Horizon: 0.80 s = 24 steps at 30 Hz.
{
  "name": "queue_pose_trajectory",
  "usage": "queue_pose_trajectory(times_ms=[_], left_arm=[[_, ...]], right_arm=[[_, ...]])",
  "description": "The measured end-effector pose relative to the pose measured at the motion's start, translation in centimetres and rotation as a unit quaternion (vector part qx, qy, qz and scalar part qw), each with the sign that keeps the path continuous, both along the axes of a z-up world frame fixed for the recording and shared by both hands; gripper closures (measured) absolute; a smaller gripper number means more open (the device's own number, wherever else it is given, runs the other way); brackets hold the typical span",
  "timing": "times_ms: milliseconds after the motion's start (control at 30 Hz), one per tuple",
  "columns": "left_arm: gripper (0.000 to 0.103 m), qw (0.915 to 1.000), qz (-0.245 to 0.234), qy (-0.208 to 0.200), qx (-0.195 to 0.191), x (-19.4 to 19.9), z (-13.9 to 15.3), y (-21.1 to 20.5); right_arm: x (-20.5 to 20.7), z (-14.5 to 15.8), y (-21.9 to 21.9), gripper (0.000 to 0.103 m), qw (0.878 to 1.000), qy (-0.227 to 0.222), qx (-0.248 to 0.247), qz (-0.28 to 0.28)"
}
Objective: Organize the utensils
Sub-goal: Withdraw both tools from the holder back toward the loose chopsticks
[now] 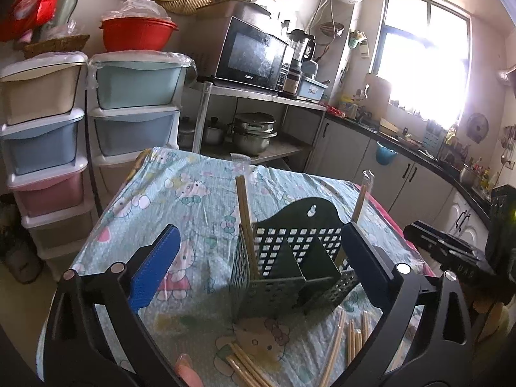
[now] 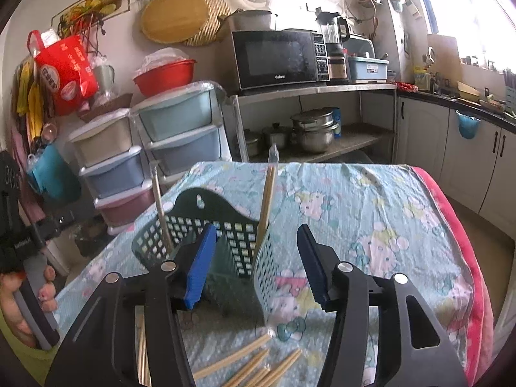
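Left wrist view: we see the left gripper [image 1: 258, 258] spread wide and holding nothing, its fingers standing either side of the green basket [image 1: 290, 258], probably to steady it while it is filled. Wrapped chopsticks [image 1: 246, 225] stand upright in the left and right compartments; the middle looks empty. Loose chopsticks [image 1: 248, 367] lie on the tablecloth [image 1: 193, 193] in front of the basket, within easy reach. Right wrist view: we see the right gripper [image 2: 258, 264] likewise released and empty, poised over the basket's [image 2: 193, 213] near right corner. Below it, the loose chopsticks [image 2: 245, 361] await picking, which we judge to be the next step.
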<state>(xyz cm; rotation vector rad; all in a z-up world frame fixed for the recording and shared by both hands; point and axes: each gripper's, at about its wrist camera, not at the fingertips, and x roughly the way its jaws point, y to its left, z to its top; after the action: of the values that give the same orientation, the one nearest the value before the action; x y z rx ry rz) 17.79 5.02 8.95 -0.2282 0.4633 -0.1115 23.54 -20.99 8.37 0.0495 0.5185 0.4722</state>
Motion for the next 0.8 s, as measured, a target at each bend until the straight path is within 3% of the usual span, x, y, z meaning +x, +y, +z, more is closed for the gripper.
queue_pose_trajectory(times_ms=[800], left_arm=[[0.011,0.9993,-0.012,0.027,-0.021,-4.0,-3.3,-0.7]], right_arm=[[-4.3,-4.0,0.0,0.053,0.999,0.036,-0.020,0.019]])
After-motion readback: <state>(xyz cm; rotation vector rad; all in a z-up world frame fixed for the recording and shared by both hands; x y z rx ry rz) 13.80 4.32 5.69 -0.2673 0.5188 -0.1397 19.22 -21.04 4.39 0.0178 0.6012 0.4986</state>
